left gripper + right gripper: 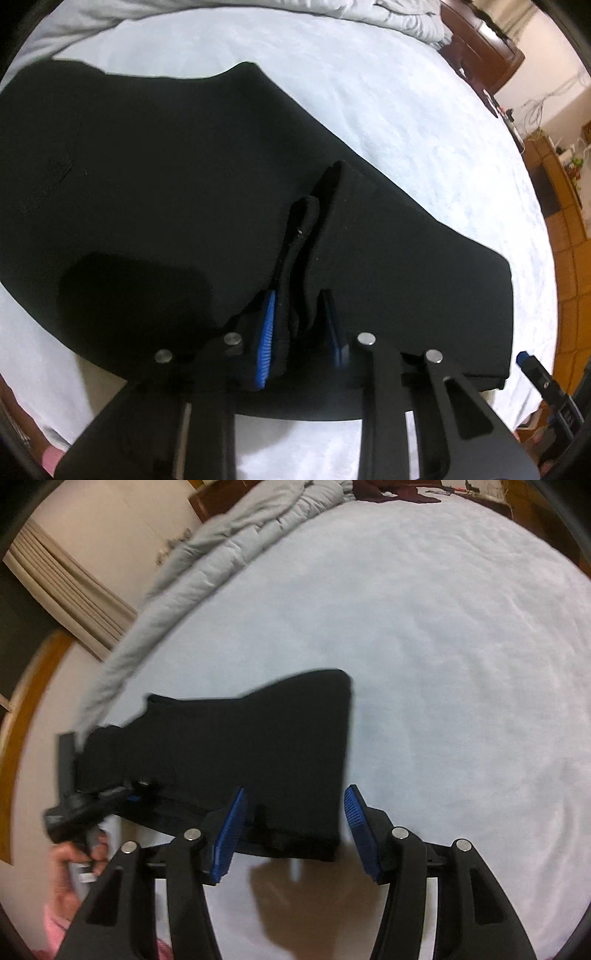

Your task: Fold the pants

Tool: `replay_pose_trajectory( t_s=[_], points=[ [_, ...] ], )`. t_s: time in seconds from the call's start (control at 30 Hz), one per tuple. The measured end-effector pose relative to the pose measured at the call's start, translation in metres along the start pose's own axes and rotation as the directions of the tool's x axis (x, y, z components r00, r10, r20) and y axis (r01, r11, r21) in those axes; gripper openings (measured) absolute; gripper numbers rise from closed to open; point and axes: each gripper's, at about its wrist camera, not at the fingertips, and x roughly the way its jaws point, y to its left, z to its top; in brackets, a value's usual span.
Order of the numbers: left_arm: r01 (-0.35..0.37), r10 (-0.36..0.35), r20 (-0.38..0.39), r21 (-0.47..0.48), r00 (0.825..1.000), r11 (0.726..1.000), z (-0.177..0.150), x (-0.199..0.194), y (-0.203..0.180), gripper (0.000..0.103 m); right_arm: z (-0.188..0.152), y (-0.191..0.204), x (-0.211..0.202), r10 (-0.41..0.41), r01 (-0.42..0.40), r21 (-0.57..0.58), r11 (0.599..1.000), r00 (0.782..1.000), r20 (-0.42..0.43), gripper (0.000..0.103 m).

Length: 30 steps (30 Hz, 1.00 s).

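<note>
Black pants [184, 192] lie folded on the white bed sheet [369, 92]. My left gripper [299, 325] points steeply down at their near edge. Its blue pads [266, 336] are shut on a raised ridge of black cloth that bunches up between them. In the right wrist view the same pants [258, 738] lie left of centre. My right gripper [293, 819] stands open over their near right corner, the pads not touching the cloth. The left gripper [142, 790] shows at the pants' left end, held by a hand [74, 856].
A rumpled grey duvet [221, 554] runs along the far side of the bed. Bare sheet [461, 664] spreads to the right of the pants. Beyond the bed are a wooden floor [565, 258], dark wooden furniture [480, 40] and beige curtains [62, 587].
</note>
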Motion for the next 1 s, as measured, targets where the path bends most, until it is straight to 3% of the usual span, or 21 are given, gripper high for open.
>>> replay_pose_trajectory(
  t_s=[0.13, 0.23, 0.43, 0.63, 0.7, 0.77, 0.87, 1.0],
  points=[
    [-0.065, 0.063, 0.027, 0.061, 0.998, 0.996, -0.004, -0.001, -0.014, 0.028, 0.01, 0.003, -0.004, 0.092, -0.093, 0.017, 0.996, 0.995, 0.023, 0.056],
    [-0.065, 0.063, 0.033, 0.064, 0.998, 0.996, -0.001, 0.0, -0.015, 0.03, 0.023, 0.016, 0.01, 0.112, -0.112, -0.022, 0.993, 0.994, 0.002, 0.056],
    [-0.037, 0.035, 0.034, 0.069, 0.999, 0.997, 0.001, -0.001, -0.008, 0.032, 0.027, 0.006, 0.058, 0.058, -0.056, 0.026, 0.998, 0.993, -0.104, 0.053],
    [0.003, -0.005, 0.035, 0.058, 0.999, 0.998, -0.006, -0.006, 0.012, 0.035, 0.018, 0.005, 0.067, 0.039, -0.039, 0.0, 0.999, 0.995, -0.094, 0.053],
    [0.041, -0.042, 0.027, 0.046, 0.999, 0.998, -0.006, -0.009, 0.014, 0.042, 0.021, 0.008, 0.06, 0.043, -0.041, 0.024, 0.999, 0.995, -0.093, 0.053],
    [0.056, -0.058, 0.038, 0.03, 0.998, 0.998, -0.006, -0.021, 0.02, 0.063, 0.023, 0.011, 0.047, 0.079, -0.075, 0.05, 0.996, 0.994, -0.079, 0.056],
    [0.061, -0.064, 0.103, 0.027, 0.993, 0.998, -0.002, -0.054, 0.045, 0.081, 0.021, 0.019, 0.03, 0.135, -0.132, 0.051, 0.99, 0.989, -0.057, 0.056],
    [0.057, -0.045, 0.127, -0.088, 0.991, 0.994, 0.014, -0.084, 0.107, 0.084, 0.016, 0.04, 0.029, 0.159, -0.158, 0.015, 0.987, 0.985, -0.074, 0.056]
  ],
)
